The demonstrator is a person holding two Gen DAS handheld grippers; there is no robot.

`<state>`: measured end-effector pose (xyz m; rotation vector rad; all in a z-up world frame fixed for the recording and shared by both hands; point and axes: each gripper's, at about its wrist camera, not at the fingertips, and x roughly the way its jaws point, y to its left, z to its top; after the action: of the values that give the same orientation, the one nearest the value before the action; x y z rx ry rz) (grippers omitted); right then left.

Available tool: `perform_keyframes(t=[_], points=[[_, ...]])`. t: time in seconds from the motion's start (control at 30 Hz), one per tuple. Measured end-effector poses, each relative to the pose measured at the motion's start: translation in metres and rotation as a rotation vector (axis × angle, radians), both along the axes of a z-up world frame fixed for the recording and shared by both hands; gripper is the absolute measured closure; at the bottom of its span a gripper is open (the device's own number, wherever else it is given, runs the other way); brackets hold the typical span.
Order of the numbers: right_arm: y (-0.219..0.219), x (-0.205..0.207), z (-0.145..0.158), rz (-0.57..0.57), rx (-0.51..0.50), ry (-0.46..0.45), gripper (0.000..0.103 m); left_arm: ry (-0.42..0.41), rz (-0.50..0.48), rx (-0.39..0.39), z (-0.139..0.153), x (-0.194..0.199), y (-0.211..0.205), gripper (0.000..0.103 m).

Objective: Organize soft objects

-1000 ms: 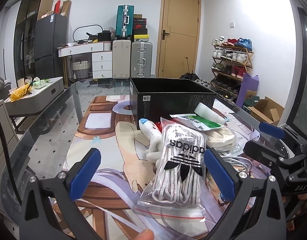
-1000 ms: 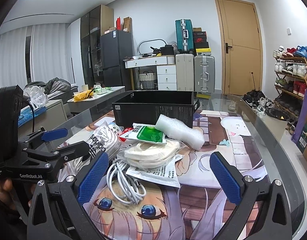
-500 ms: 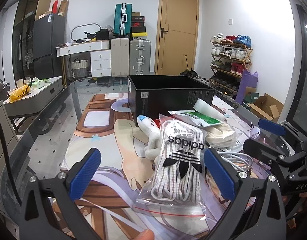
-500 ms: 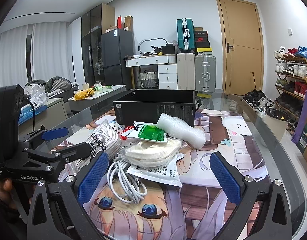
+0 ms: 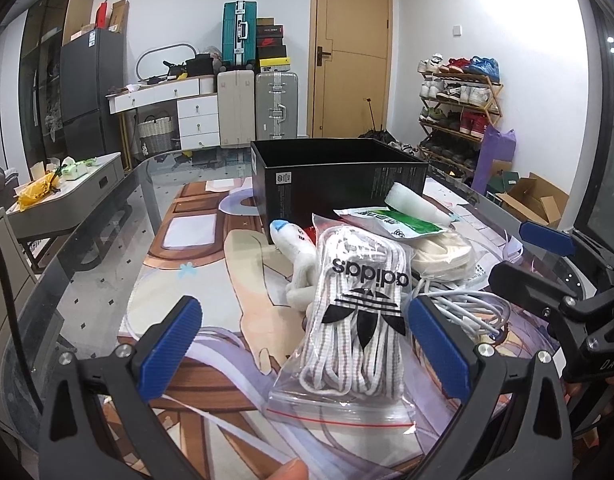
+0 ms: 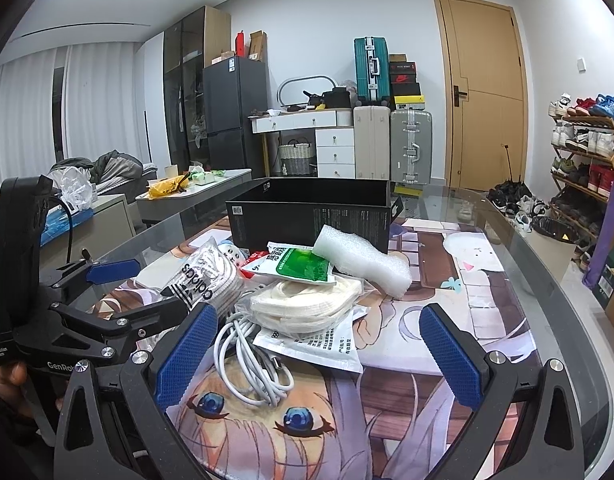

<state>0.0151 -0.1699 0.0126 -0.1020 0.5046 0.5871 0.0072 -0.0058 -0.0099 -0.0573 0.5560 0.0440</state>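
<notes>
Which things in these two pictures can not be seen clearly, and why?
- Inside of the black box: both views, its front wall hides it.
- Plush toy: left wrist view, the shoelace bag covers most.
- White cable: right wrist view, its far part lies under the mask packets.

On the counter (image 6: 519,312), the box (image 6: 311,216) stands behind the pile. The lace bag (image 5: 359,312) lies left of the cable (image 6: 247,356); the foam roll (image 6: 363,260) rests on the mask packs (image 6: 307,304).
</notes>
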Motion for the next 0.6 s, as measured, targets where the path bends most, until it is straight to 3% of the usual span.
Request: perform_keyframes(t=[0.3,0.6], points=[[0.0011,0.0002,0.0003,-0.005,-0.001,-0.004,0.0,0.011,-0.064,0.005,0.0005,0.0013,-0.0037,0.0],[0.0015,0.0002,-0.0002,-0.001,-0.009,-0.008,0.0,0.019,-0.068,0.021,0.002,0.0043,-0.0057,0.0]])
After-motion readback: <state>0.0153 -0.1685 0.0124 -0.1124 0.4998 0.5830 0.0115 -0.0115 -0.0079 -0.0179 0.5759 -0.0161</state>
